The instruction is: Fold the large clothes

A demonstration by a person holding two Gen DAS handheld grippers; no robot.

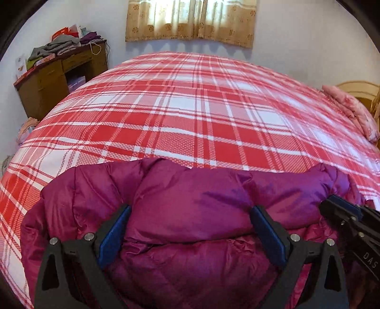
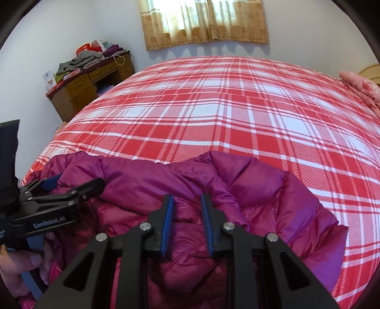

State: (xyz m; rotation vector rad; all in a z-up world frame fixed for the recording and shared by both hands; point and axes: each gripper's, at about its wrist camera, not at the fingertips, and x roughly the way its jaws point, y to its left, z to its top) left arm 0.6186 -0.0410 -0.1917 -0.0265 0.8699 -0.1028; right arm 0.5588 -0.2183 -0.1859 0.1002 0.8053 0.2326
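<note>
A magenta puffer jacket (image 1: 190,204) lies bunched at the near edge of a bed with a red and white plaid cover (image 1: 190,107). My left gripper (image 1: 190,214) is open wide, its blue-padded jaws on either side of a puffy fold of the jacket. It also shows in the right wrist view (image 2: 78,184). My right gripper (image 2: 186,202) has its jaws partly open, close on either side of a ridge of the jacket (image 2: 237,190). It enters the left wrist view at the right edge (image 1: 342,206).
A wooden desk (image 1: 59,76) piled with clothes stands at the far left against the wall. A pink pillow (image 1: 351,107) lies at the bed's right side. A curtained window (image 1: 190,21) is on the back wall. The plaid cover (image 2: 225,107) stretches far beyond the jacket.
</note>
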